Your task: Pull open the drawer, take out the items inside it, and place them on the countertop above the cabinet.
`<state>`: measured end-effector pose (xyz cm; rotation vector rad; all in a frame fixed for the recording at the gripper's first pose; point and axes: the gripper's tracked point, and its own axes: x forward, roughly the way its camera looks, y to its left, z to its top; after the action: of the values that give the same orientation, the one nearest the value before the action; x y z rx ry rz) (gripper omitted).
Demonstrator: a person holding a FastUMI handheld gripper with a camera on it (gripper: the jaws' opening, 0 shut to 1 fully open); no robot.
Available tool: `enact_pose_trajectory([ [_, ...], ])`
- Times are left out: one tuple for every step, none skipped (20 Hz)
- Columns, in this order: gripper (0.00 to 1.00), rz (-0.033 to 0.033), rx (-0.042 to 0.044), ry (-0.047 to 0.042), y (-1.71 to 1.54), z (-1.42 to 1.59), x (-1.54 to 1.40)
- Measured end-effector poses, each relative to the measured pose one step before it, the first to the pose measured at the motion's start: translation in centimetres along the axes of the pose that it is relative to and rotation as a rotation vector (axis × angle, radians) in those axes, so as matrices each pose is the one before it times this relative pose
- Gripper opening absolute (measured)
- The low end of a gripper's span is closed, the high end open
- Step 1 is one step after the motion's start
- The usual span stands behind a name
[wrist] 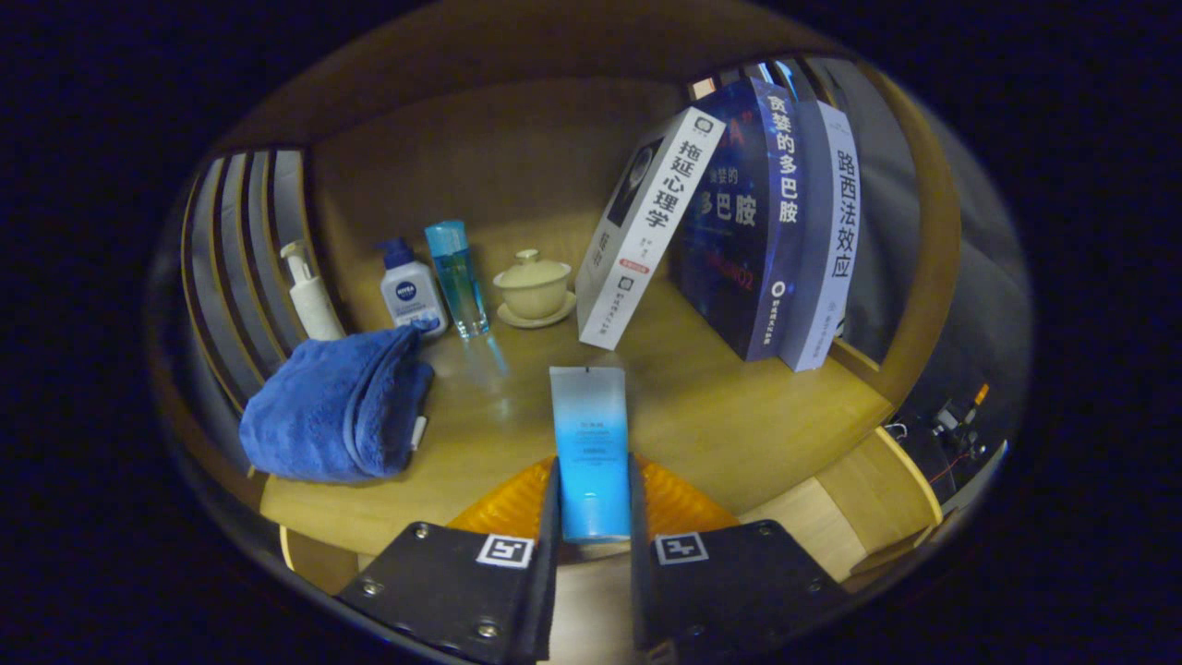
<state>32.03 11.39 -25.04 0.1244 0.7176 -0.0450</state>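
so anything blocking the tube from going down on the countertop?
Nothing visible does. The hand-held gripper is shut on the blue tube, and the wooden countertop just ahead is bare. The blue towel lies off to the left, the leaning books farther back right.

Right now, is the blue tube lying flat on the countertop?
No. The gripper holds the blue tube between both fingers, above the countertop.

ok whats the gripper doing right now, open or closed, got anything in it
Gripper: closed on the flat blue-and-white squeeze tube, both fingers pressing its sides, held above the wooden countertop.
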Motion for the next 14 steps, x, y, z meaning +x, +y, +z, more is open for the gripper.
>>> enact_pose_trajectory([
  [0.34,0.00388,0.01367,-0.01053,-0.006,0.315,0.167],
  [0.34,0.00471,0.01067,-0.00163,0.015,-0.051,0.322],
  [0.34,0.00581,0.01108,-0.00760,0.230,0.101,0.450],
  [0.34,0.00570,0.01286,-0.00445,0.028,0.087,0.282],
  [0.37,0.00583,0.01285,-0.00591,0.035,0.294,0.371],
  [0.37,0.00661,0.00877,-0.00209,0.105,0.066,0.224],
  [0.39,0.00387,0.00610,-0.00522,0.052,0.241,0.318],
  [0.39,0.00611,0.00683,0.00018,0.043,0.081,0.194],
  [0.40,0.00343,0.00653,-0.00093,-0.044,0.151,0.274],
  [0.41,0.00318,0.00836,-0.00185,-0.068,0.104,0.211],
  [0.41,-0.00019,0.00534,-0.00175,-0.082,0.164,0.258],
  [0.43,-0.00013,0.00309,-0.00369,-0.065,0.106,0.120],
  [0.45,0.00408,-0.00112,-0.00993,0.037,0.301,-0.006],
  [0.59,-0.00503,-0.00598,-0.01234,-0.194,0.153,0.001],
])
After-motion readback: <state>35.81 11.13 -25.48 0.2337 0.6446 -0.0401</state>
